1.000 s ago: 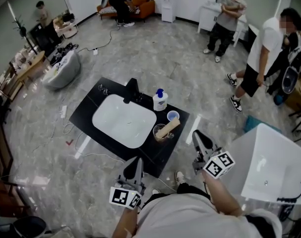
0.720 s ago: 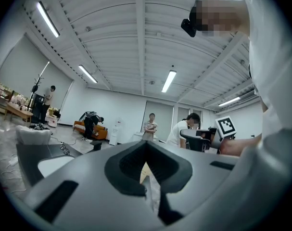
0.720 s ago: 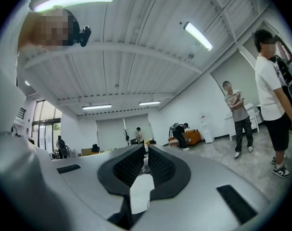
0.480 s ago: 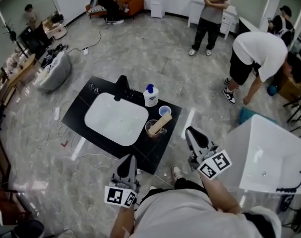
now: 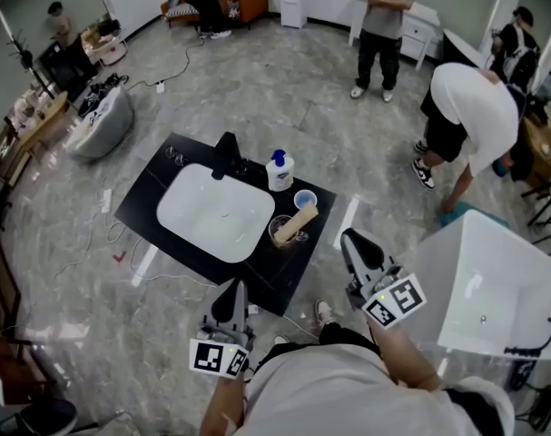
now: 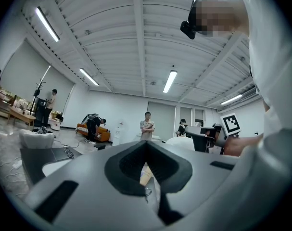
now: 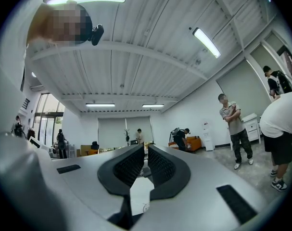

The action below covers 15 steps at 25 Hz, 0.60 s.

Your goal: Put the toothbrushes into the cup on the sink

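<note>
The black sink counter [image 5: 146, 203] with its white basin [image 5: 219, 216] stands on the floor ahead of me. At its right end are a small blue-rimmed cup [image 5: 304, 199] and a clear glass [image 5: 280, 235] with a beige stick-like thing [image 5: 298, 220] lying across it. I cannot make out single toothbrushes. My left gripper [image 5: 231, 291] hovers level just short of the counter's near edge, jaws together, holding nothing. My right gripper [image 5: 351, 241] hangs to the right of the counter, shut and empty. Between the left gripper's [image 6: 146, 146] jaws the beige thing [image 6: 145, 174] shows. The right gripper [image 7: 146, 152] points across the room.
A black faucet [image 5: 225, 153] and a soap bottle [image 5: 280, 171] stand behind the basin. A large white tub [image 5: 493, 284] sits close at my right. A person [image 5: 470, 107] bends over beyond it, and another [image 5: 382, 7] stands at the back. Cables [image 5: 93, 243] lie left of the counter.
My right gripper has risen a little and rolled slightly. The left gripper has stayed put. The person at the right has bent down.
</note>
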Motion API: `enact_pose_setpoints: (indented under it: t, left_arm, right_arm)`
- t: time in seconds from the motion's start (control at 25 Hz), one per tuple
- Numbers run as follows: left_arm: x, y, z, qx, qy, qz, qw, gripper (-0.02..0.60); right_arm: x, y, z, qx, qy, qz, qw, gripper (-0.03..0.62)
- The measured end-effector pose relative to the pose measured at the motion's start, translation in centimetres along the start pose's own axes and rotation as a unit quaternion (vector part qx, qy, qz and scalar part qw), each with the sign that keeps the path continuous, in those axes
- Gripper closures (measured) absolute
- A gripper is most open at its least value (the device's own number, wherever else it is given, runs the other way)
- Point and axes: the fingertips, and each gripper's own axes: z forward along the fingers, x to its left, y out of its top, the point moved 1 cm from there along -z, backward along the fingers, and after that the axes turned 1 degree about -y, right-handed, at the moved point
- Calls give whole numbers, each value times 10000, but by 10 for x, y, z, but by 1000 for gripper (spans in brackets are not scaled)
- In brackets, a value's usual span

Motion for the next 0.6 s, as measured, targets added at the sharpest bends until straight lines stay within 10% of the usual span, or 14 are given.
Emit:
enact_pose_setpoints:
  t: [0.6]
  left_arm:
    - [4, 5, -20, -75, 167, 35, 9998, 583]
  right_arm:
    - [14, 4, 7, -36, 153, -18, 9999, 545]
